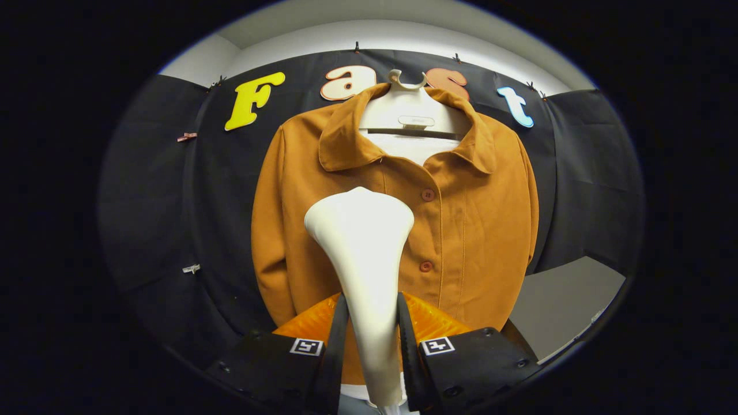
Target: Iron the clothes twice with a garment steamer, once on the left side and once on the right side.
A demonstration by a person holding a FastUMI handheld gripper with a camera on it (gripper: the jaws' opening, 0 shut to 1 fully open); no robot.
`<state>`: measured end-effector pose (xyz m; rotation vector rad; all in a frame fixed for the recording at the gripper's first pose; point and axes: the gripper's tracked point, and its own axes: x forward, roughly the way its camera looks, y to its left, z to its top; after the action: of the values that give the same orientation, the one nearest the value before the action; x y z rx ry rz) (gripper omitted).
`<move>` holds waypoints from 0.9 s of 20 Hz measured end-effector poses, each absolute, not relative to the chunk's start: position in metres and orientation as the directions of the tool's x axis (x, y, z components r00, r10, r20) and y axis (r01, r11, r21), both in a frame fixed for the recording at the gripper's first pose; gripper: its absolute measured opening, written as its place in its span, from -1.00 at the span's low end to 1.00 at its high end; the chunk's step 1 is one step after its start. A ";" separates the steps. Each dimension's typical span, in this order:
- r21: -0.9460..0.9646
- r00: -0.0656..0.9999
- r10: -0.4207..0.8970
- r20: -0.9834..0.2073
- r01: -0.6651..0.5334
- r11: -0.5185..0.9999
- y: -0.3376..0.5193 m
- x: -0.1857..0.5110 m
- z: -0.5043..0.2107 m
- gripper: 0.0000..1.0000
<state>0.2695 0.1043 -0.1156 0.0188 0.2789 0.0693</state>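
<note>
An orange-brown buttoned jacket [461, 230] hangs on a white hanger [410, 109] against the black cloth wall. My gripper [372, 331] is shut on the neck of a white garment steamer [363, 242]. Both fingers [337, 328] press its sides. The steamer's flared head points up and forward and covers the jacket's lower left chest, a little left of the button line. I cannot tell whether the head touches the cloth. An orange translucent part [429, 320] of the steamer shows just behind the fingers.
A grey table surface [565, 300] lies to the lower right of the jacket. White wall and ceiling [403, 34] show above the black cloth. Small clips [191, 268] pin the cloth to the left of the jacket.
</note>
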 end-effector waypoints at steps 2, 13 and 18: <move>0.023 0.951 0.055 -0.306 -0.051 0.998 0.103 0.273 -0.128 -0.05; 0.013 0.900 0.042 -0.433 -0.040 0.999 0.101 0.270 -0.191 -0.05; 0.012 0.853 0.037 -0.521 -0.036 0.999 0.099 0.259 -0.231 -0.05</move>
<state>0.2586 0.0990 -0.2313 0.0022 0.5484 0.0383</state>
